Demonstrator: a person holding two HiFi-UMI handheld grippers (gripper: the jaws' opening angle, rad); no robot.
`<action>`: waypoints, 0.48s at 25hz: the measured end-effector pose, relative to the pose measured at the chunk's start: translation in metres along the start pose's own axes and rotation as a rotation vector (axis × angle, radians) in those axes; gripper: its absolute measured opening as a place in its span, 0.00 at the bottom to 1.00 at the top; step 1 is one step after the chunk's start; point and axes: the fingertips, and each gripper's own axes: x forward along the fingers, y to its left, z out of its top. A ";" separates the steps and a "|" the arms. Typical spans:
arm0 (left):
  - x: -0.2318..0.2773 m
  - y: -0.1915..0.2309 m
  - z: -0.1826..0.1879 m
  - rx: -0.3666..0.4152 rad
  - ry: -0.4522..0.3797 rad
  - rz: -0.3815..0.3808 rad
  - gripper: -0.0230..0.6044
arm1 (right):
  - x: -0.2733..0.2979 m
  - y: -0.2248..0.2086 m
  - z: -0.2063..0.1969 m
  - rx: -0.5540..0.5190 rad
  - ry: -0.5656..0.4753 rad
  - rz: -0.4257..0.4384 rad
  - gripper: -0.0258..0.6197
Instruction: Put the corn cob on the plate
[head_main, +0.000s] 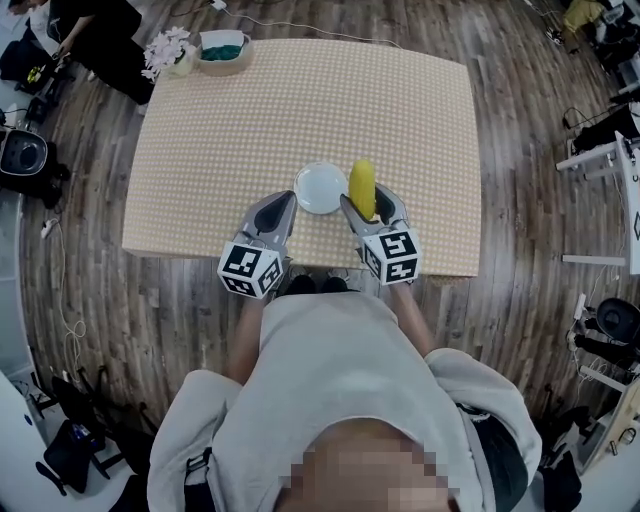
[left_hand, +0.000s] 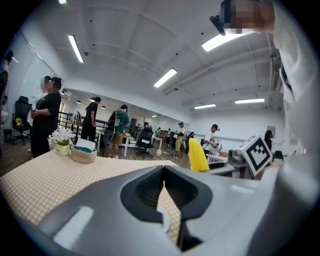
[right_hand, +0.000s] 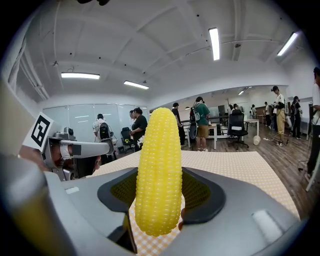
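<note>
The right claw (right_hand: 160, 176) pinches the corn cob (head_main: 362, 187) upright over the near edge of the worktop (head_main: 300, 110), just right of the white plate (head_main: 319, 188). The left claw (left_hand: 164, 169) is pressed together, empty. My worry is that a round cob released upright could topple and roll off that small plate, or swivel in the pads.

The person's left forearm (head_main: 249, 332) and right forearm (head_main: 412, 312) reach forward, side by side. The grey plastic left gripper (head_main: 284, 198) has its 2 jaws together, empty. The grey right gripper (head_main: 369, 203) clamps an upright yellow corn cob (right_hand: 159, 170).
</note>
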 end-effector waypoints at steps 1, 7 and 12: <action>0.000 0.003 0.000 -0.003 0.003 -0.002 0.05 | 0.002 0.001 -0.001 0.004 0.006 -0.004 0.43; -0.006 0.024 -0.013 -0.043 0.048 -0.009 0.05 | 0.016 0.012 -0.017 0.028 0.069 -0.011 0.43; -0.008 0.035 -0.044 -0.088 0.109 -0.013 0.05 | 0.024 0.017 -0.053 0.066 0.144 -0.014 0.43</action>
